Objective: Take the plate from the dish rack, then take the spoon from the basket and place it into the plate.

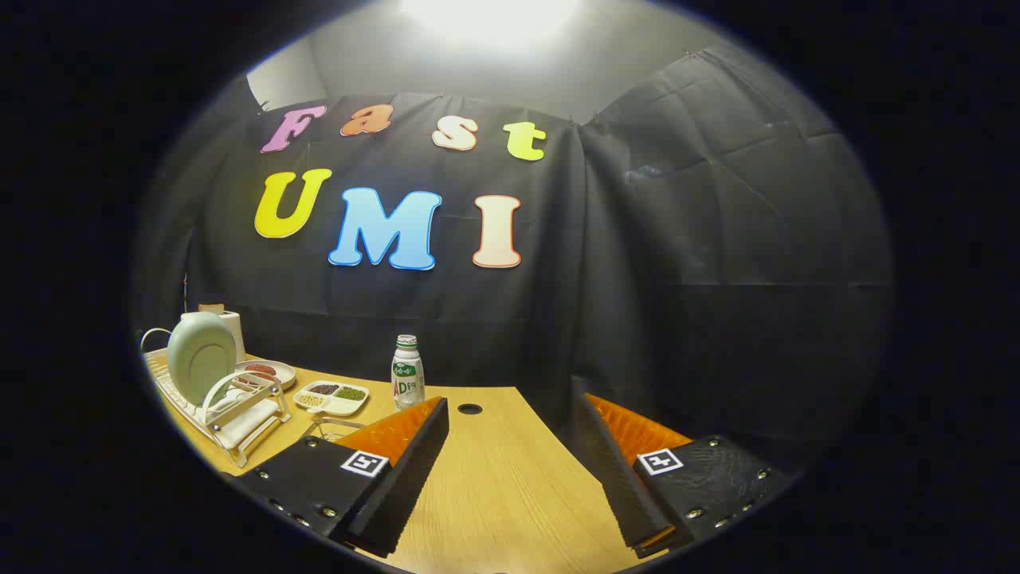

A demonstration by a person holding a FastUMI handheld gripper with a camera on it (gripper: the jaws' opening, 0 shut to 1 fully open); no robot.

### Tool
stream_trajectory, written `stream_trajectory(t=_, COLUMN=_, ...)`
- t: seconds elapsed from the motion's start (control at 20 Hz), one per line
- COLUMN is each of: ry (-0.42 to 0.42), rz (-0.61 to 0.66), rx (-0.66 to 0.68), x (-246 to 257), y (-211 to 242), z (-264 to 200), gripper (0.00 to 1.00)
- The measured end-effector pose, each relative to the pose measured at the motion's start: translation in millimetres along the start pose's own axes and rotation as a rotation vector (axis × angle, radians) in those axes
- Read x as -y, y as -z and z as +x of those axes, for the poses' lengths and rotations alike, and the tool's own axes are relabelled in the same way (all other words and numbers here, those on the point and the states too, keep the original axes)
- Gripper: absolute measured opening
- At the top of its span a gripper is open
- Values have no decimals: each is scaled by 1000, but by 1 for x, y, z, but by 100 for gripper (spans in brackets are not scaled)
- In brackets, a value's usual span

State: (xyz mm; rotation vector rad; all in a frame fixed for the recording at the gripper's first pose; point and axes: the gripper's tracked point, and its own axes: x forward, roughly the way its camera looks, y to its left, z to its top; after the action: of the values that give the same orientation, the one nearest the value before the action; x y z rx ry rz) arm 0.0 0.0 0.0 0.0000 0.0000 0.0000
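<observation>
Claw: my gripper [510, 430] sits low in the frame with its fingers [398, 458] spread wide and nothing between them but bare wood.
Surface: I see the table [494, 494] running forward between the fingers, with a small dark hole [469, 409] just ahead of them.
Bottle: a white bottle with green label [407, 373] stands upright just beyond the left fingertip, centre-left of the frame.
Divided tray: left of the bottle I see a white sectioned tray [331, 397]; its compartments hold dark, green and pale bits I cannot identify.
Dish rack: at the far left the white dish rack [239, 414] holds the pale green plate [199, 356] standing on edge, well apart from my fingers.
Behind the rack: a flat dish [267, 372] with reddish pieces lies partly hidden by the rack and plate.
Basket: only a thin wire edge [323, 426] peeks above the left finger; I cannot tell whether it is the basket, and anything in it is hidden.
</observation>
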Motion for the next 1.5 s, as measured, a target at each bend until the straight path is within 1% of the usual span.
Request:
stream_trajectory(t=0.15, ry=-6, rz=-4, rx=-29, x=-33, y=-26, z=-37, gripper=98)
stream_trajectory(t=0.25, ry=-40, rz=-5, rx=-50, x=-67, y=-41, z=-55, gripper=98)
stream_trajectory(t=0.35, ry=-94, rz=13, rx=-56, x=-110, y=-57, z=-67, gripper=98)
stream_trajectory(t=0.6, ry=-221, rz=72, rx=-54, x=-229, y=-89, z=-61, gripper=98)
stream_trajectory(t=0.75, ry=-276, rz=111, rx=-64, x=-292, y=-95, z=-49, gripper=98)
stream_trajectory(t=0.9, ry=-303, rz=171, rx=-123, x=-342, y=-85, z=-29, gripper=98)
stream_trajectory(t=1.1, ry=-317, rz=231, rx=-260, x=-389, y=-51, z=0, gripper=98)
stream_trajectory(t=1.25, ry=-331, rz=260, rx=-394, x=-414, y=-18, z=17, gripper=99)
stream_trajectory(t=1.4, ry=-354, rz=267, rx=-487, x=-431, y=6, z=29, gripper=99)
stream_trajectory(t=1.45, ry=-357, rz=275, rx=-516, x=-434, y=14, z=32, gripper=95)
stream_trajectory(t=1.5, ry=-358, rz=282, rx=-542, x=-437, y=20, z=36, gripper=95)
